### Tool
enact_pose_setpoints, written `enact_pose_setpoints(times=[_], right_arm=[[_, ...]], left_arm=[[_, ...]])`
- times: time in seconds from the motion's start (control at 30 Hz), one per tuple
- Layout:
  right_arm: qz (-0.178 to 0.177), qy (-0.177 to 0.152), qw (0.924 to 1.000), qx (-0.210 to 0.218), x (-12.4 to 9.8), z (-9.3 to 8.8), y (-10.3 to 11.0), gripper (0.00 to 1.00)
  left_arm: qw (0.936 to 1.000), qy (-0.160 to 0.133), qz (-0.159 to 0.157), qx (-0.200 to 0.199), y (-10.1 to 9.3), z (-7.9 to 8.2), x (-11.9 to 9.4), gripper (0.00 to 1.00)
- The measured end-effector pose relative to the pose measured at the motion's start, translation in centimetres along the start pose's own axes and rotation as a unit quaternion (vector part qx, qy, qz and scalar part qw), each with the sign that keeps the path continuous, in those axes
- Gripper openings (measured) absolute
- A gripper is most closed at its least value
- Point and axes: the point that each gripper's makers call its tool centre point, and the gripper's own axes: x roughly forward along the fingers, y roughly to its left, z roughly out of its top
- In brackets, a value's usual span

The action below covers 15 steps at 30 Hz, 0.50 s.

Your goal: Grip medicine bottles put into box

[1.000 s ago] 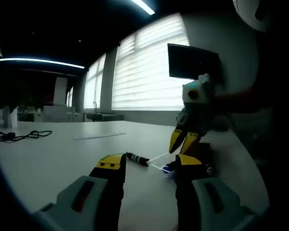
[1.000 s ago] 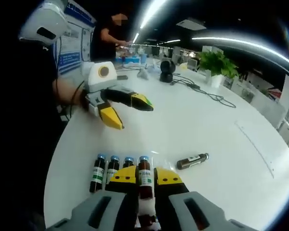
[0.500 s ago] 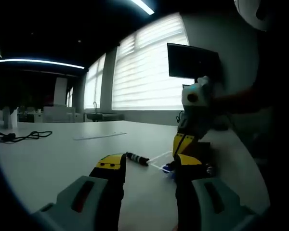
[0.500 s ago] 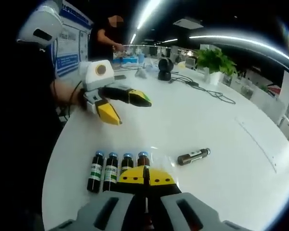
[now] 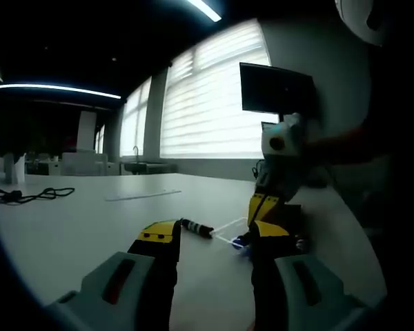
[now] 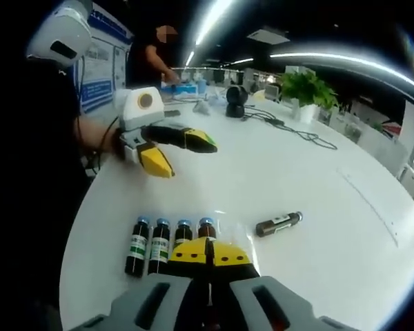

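Left gripper view first: the left gripper (image 5: 210,241) hangs over the white table (image 5: 69,227) with its jaws wide apart and empty, unchanged over the last second, while the right gripper (image 5: 265,207), its yellow tips now together, sits low over the clear box (image 5: 228,231); a lone bottle (image 5: 196,227) lies just beside it. Right gripper view: the jaws, spread a second ago around the rightmost of four boxed bottles (image 6: 169,238), have closed; whether they pinch one, I cannot tell. That suggests a bottle was just seated, leaving the stray.
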Motion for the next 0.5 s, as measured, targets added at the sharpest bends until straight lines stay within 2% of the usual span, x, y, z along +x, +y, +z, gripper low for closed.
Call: enact_pose_setpoints(times=[0.03,0.07,0.1,0.13,0.23,0.5], right_arm=[[-0.008,0.027,0.9996,0.011,0.0,-1.2,-0.1,0.00],[0.004,-0.001,0.9999,-0.010,0.4,-0.5,0.0,0.00],[0.003,-0.004,0.9997,-0.023,1.0,-0.5,-0.4,0.00],[0.000,-0.007,1.0000,0.003,1.5,-0.8,-0.3,0.00],[-0.003,-0.011,0.9999,-0.002,0.3,-0.1,0.5,0.00],[0.002,-0.004,1.0000,-0.001,0.4,0.0,0.6,0.00]], left_arm=[[1.0000,0.000,0.000,0.000,0.0,0.0,0.0,0.33],[1.0000,0.000,0.000,-0.001,0.0,0.0,0.0,0.33],[1.0000,0.000,0.000,0.000,0.1,0.0,0.0,0.33],[1.0000,0.000,0.000,0.000,0.1,0.0,0.0,0.33],[1.0000,0.001,0.000,0.000,0.0,-0.1,0.0,0.33],[1.0000,0.001,0.000,0.001,0.0,-0.1,0.0,0.33]])
